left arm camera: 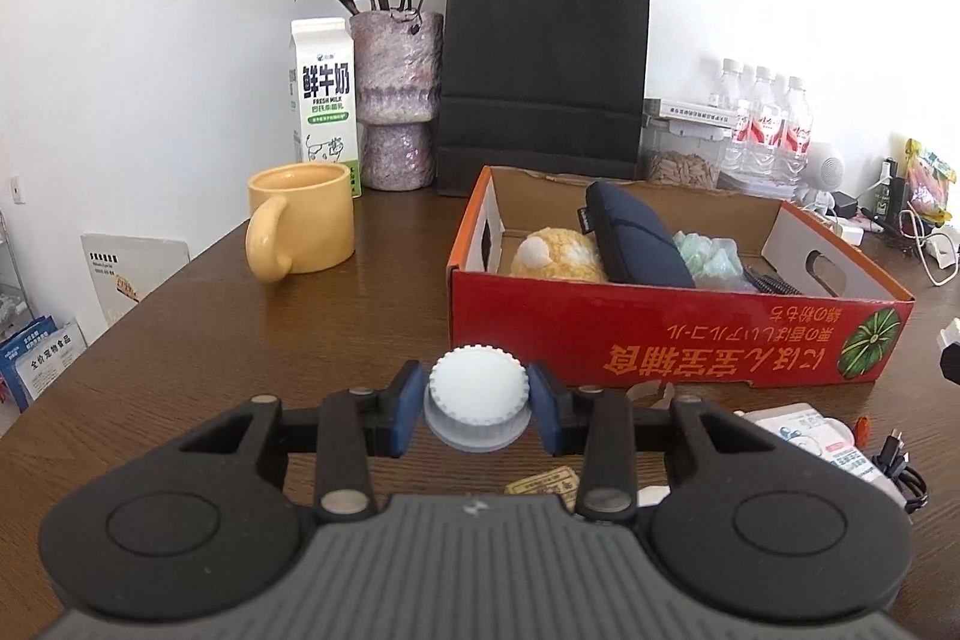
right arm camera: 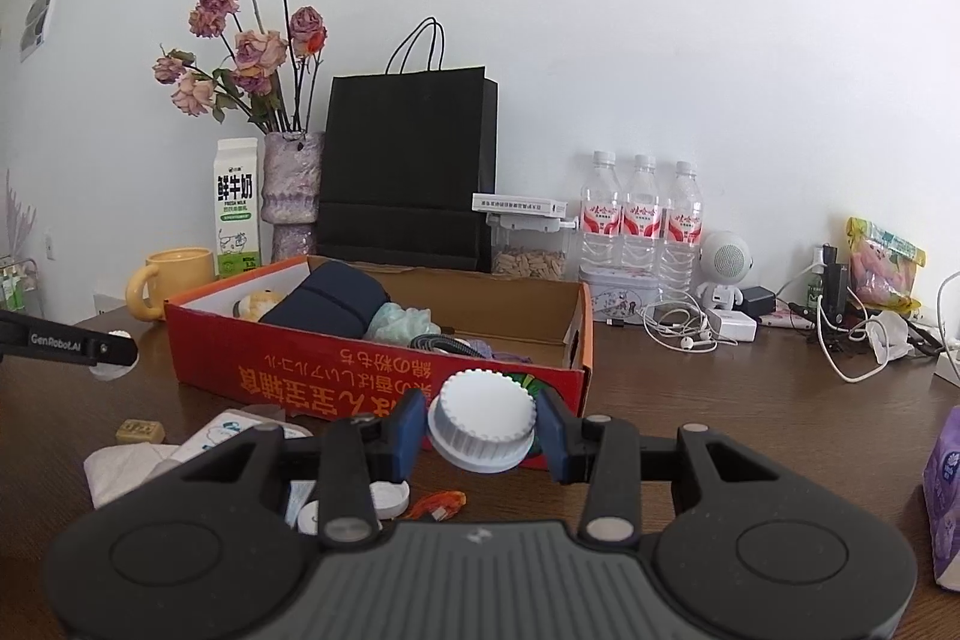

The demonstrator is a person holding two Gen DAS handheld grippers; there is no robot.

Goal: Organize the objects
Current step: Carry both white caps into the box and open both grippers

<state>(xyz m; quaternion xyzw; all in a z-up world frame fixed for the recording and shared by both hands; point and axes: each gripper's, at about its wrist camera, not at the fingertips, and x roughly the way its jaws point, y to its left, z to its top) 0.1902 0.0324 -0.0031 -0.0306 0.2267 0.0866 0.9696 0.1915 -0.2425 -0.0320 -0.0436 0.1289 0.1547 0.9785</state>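
My left gripper (left arm camera: 477, 407) is shut on a white ribbed round cap (left arm camera: 477, 397), held above the brown table in front of the red cardboard box (left arm camera: 660, 340). My right gripper (right arm camera: 482, 424) is shut on a second white ribbed cap (right arm camera: 482, 418), held just before the same red box (right arm camera: 360, 370). The box holds a yellow plush toy (left arm camera: 555, 253), a dark blue pouch (left arm camera: 636, 238), a pale green bundle (left arm camera: 705, 253) and a dark cable (right arm camera: 441, 342). The left gripper also shows at the left edge of the right wrist view (right arm camera: 114, 349).
A yellow mug (left arm camera: 300, 226), milk carton (left arm camera: 324, 100), flower vase (left arm camera: 399, 100) and black paper bag (left arm camera: 543, 70) stand behind the box. Water bottles (right arm camera: 642, 214), a small white robot speaker (right arm camera: 723, 262) and cables lie right. A tissue, packets, small lids (right arm camera: 390, 496) and a black cable (left arm camera: 903, 466) lie near me.
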